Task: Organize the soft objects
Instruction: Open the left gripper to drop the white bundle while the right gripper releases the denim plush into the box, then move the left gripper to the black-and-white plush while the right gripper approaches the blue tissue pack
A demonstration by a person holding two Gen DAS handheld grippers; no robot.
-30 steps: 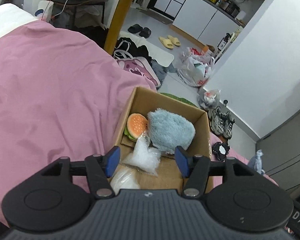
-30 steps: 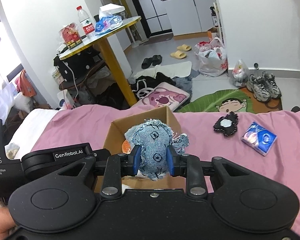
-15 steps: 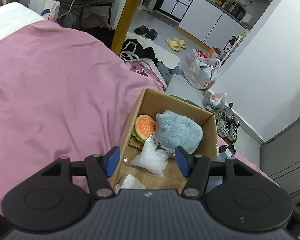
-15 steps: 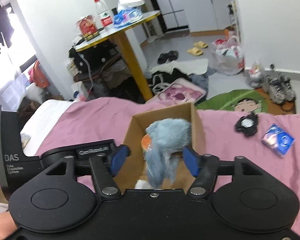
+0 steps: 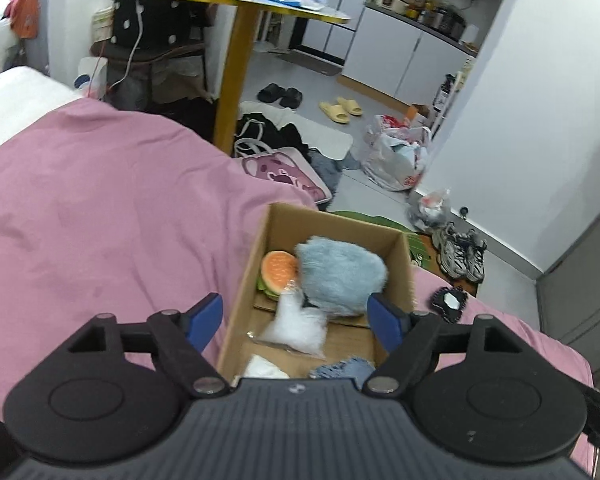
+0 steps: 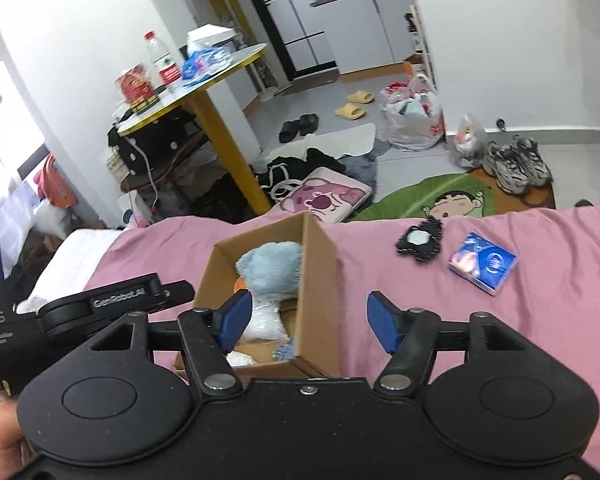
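Jaws apart and empty on the right gripper [image 6: 309, 322], which a second ago was clamped on a small denim toy [image 5: 342, 368]; that toy now lies in the near end of the cardboard box [image 5: 244, 292] on the pink bedspread [image 5: 100, 220], only its frayed blue edge showing. Jaws of the left gripper [image 5: 294, 318] are opening too, with nothing pressed between them, hovering above the same box. Inside sit a fluffy blue plush [image 5: 340, 276] at the far end, a burger-shaped toy [image 5: 278, 270] just left of it, and clear plastic packets [image 5: 298, 330] in the middle. With that drop done, the sorting looks well along. Still out on the bed, well to the right of the box, are a black fuzzy pad [image 6: 420, 240] and a blue packet [image 6: 483, 262]; the pad seems the likeliest next pick.
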